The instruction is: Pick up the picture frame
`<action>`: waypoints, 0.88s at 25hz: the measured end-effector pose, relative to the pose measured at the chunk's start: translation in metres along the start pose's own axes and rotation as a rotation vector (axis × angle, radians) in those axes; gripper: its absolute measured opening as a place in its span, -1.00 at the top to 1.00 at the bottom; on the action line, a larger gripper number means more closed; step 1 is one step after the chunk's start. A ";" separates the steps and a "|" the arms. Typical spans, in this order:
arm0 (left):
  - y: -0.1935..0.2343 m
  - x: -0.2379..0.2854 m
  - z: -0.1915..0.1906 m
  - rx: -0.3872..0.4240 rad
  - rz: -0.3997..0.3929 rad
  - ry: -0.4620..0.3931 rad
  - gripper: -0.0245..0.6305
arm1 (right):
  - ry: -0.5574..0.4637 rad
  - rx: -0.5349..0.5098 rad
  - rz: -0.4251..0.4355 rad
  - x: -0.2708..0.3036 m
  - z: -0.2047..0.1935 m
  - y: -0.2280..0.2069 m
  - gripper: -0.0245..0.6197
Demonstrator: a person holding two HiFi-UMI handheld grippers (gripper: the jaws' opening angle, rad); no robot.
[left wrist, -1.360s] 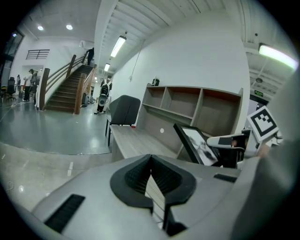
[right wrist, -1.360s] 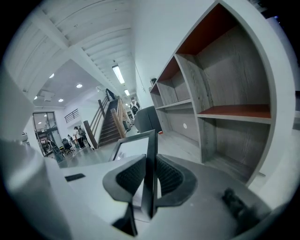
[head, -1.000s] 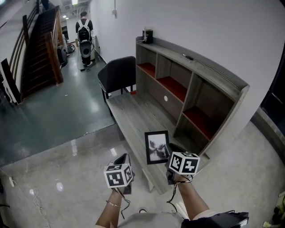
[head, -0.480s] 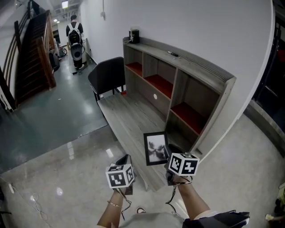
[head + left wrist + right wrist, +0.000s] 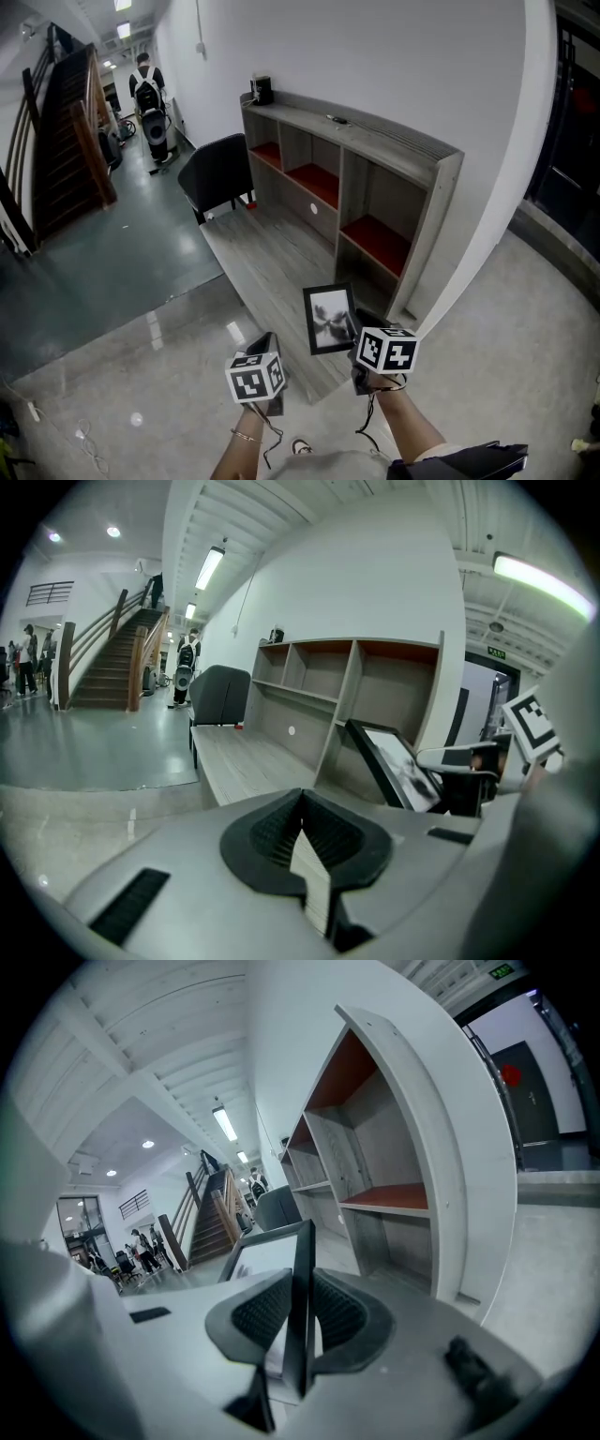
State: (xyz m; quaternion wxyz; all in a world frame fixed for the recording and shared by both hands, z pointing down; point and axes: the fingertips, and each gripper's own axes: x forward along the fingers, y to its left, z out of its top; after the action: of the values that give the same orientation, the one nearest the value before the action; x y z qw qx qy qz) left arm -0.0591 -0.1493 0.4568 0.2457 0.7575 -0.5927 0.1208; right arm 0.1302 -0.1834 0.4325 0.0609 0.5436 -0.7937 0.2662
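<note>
The right gripper (image 5: 298, 1321) has its jaws clamped on the side edge of the picture frame (image 5: 328, 319), which is upright in the air over the near end of the wooden surface (image 5: 272, 253). The left gripper (image 5: 305, 846) hangs to its left, jaws together on nothing. The smart play looks like a firm pinch, with the frame vertical and well clear of the shelf unit (image 5: 412, 150).
</note>
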 end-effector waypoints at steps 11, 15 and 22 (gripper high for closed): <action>-0.045 -0.003 -0.008 0.030 -0.003 -0.009 0.88 | -0.011 0.010 0.000 -0.032 -0.005 -0.023 0.67; -0.053 -0.001 -0.008 0.039 -0.004 -0.008 0.88 | -0.011 0.006 0.004 -0.036 -0.007 -0.027 0.67; -0.061 0.005 -0.005 0.049 -0.005 -0.012 0.88 | -0.017 0.003 0.003 -0.036 -0.004 -0.034 0.67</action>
State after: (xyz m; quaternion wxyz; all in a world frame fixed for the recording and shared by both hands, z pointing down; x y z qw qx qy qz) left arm 0.0016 -0.1405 0.4497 0.2238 0.7655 -0.5890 0.1304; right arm 0.1748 -0.1607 0.4340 0.0530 0.5449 -0.7946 0.2626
